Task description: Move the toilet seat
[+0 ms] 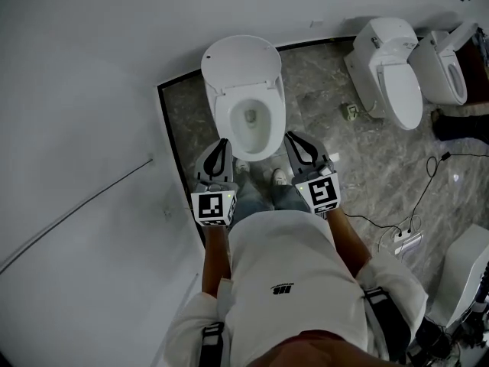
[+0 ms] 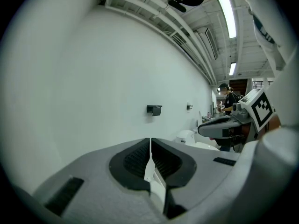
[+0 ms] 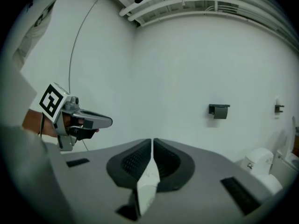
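Marbled grey floor, white walls; toilet seat not yet engaged.

Seat appears to lie flat on the bowl directly ahead of the person, with the lid raised behind it. Left gripper and right gripper hang near the bowl's front, one either side, both clenched on nothing and clear of the seat. Assessment: the seat is likely rigid moulded plastic, light, hinged at the rear, and glossy enough to slip between the pads. The front rim, farthest from the hinge, offers the best purchase; pinch its edge from above and below, then follow the hinge arc. More toilets stand well apart, to the right.
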Tool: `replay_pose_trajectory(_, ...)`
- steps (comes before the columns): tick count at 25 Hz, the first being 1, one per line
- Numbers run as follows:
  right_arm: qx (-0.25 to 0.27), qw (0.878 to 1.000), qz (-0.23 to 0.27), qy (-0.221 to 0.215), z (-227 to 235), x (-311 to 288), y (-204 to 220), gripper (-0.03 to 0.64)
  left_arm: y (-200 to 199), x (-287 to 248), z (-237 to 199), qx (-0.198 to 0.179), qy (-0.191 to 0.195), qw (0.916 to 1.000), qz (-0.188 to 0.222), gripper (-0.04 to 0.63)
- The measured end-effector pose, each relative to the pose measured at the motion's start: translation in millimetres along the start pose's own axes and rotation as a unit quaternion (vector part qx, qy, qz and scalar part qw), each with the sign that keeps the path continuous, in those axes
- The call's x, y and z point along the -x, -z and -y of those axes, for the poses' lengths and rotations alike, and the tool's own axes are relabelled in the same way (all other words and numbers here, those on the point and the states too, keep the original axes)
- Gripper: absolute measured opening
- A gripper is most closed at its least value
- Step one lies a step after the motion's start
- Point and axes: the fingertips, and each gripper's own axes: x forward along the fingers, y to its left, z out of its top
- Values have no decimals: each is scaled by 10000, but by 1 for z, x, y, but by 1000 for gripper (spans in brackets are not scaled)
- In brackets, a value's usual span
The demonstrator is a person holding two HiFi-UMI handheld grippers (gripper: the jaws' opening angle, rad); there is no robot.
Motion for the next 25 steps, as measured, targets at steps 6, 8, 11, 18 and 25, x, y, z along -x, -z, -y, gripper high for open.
replay_pose_trajectory(6, -156, 9985, -360, 374, -8, -19, 32, 37, 35, -12, -20, 65, 425, 9988, -245, 34)
replay_pose_trajectory(8, -159, 9975, -524, 438, -13, -24, 48, 37, 48, -16, -27, 94, 551, 9978, -348, 34)
replay_pose_trajectory(11, -255, 9957, -672, 585, -16, -33, 65, 37, 64, -25, -35, 80, 754, 9959, -494, 34)
replay_pose_trajectory(18, -419, 9903, -960, 917, -13, -60, 103, 37, 113, -53, -48, 276, 999, 9914, -797, 34)
replay_pose_trajectory(25, -564, 9820, -1375, 1166, -10, -68, 143, 37, 156, -70, -44, 351, 1367, 9835, -1136, 35)
